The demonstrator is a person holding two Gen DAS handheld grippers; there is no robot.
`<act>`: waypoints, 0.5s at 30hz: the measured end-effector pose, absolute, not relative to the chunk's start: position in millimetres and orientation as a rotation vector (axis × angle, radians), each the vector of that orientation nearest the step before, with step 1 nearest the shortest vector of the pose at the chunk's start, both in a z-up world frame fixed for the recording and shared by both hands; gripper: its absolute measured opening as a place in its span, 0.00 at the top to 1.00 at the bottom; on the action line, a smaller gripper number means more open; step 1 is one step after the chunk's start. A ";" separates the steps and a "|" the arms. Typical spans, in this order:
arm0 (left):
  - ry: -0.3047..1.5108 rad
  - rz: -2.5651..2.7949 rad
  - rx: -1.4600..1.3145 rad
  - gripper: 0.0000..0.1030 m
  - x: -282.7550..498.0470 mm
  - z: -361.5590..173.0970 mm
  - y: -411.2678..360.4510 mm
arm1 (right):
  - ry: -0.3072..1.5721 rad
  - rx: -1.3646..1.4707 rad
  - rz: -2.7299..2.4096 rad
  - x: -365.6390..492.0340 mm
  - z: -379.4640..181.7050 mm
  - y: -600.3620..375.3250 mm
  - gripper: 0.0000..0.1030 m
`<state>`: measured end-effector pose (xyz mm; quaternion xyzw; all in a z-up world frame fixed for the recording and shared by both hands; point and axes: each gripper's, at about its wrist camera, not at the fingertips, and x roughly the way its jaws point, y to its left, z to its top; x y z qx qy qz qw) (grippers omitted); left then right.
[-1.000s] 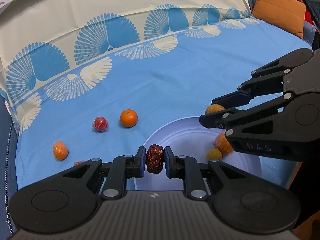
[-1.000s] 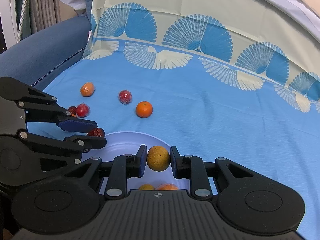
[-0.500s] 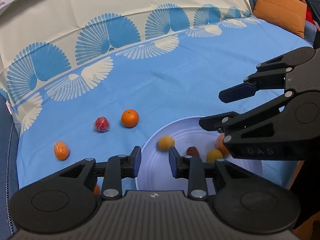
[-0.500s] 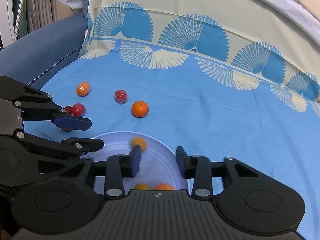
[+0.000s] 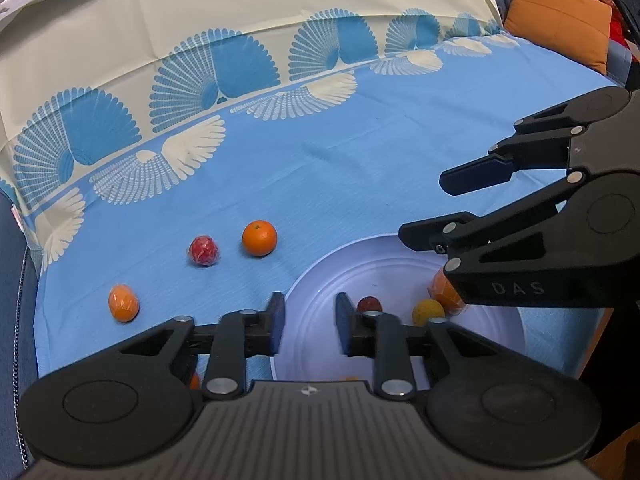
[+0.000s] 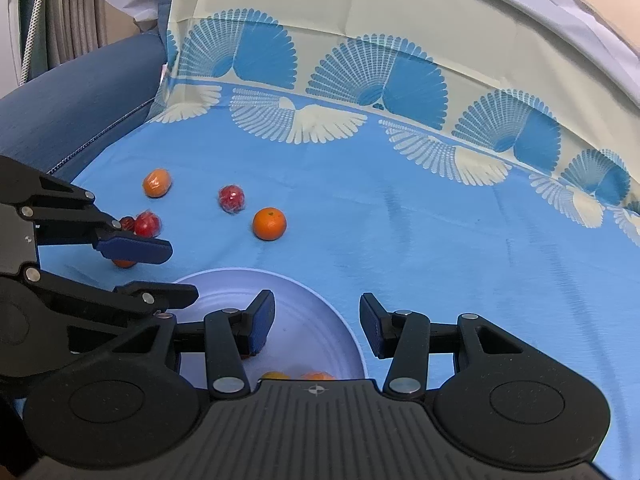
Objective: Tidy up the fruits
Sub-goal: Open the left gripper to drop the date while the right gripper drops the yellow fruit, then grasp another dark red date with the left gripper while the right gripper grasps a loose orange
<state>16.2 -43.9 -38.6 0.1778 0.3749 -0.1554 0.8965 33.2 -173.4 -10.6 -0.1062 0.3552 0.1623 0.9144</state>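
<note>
Both hand-held grippers released, empty: left hand-held gripper (image 5: 308,322), right hand-held gripper (image 6: 316,326) over plate (image 5: 384,256); orange (image 5: 259,237) on cloth (image 5: 360,152).

I found the plate (image 5: 320,276) lying on the cloth (image 5: 360,168), directly ahead of the left gripper (image 5: 308,326). In it lay a date (image 5: 368,305), with a small round fruit (image 5: 428,312) to its right and a wrapped fruit (image 5: 442,290) beyond that, partly hidden by the right gripper (image 5: 436,208). To the plate's left, on the cloth, I noted a mandarin (image 5: 259,238), then a wrapped ball (image 5: 203,251), then a wrapped oval fruit (image 5: 123,303) nearer and farthest left. A cushion (image 5: 560,32) sat far behind at right.
</note>
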 end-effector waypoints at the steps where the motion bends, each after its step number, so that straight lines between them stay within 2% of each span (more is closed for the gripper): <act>1: 0.776 -0.323 0.370 0.83 15.8 -38.7 -44.0 | 0.730 -0.218 0.333 33.6 -10.4 -173.5 0.52; 4: 0.778 -0.321 0.372 0.88 16.6 -39.1 -44.2 | 0.723 -0.213 0.328 34.3 -9.3 -174.0 0.52; 11: 0.797 -0.280 0.338 0.88 24.8 -38.7 -35.3 | 0.715 -0.198 0.321 36.7 -7.6 -173.7 0.55; 14: 0.801 -0.249 0.297 0.88 31.2 -35.0 -26.7 | 0.708 -0.190 0.321 37.6 -6.5 -173.7 0.59; 15: 0.803 -0.238 0.283 0.88 33.2 -33.8 -23.7 | 0.705 -0.187 0.319 37.8 -6.1 -174.0 0.65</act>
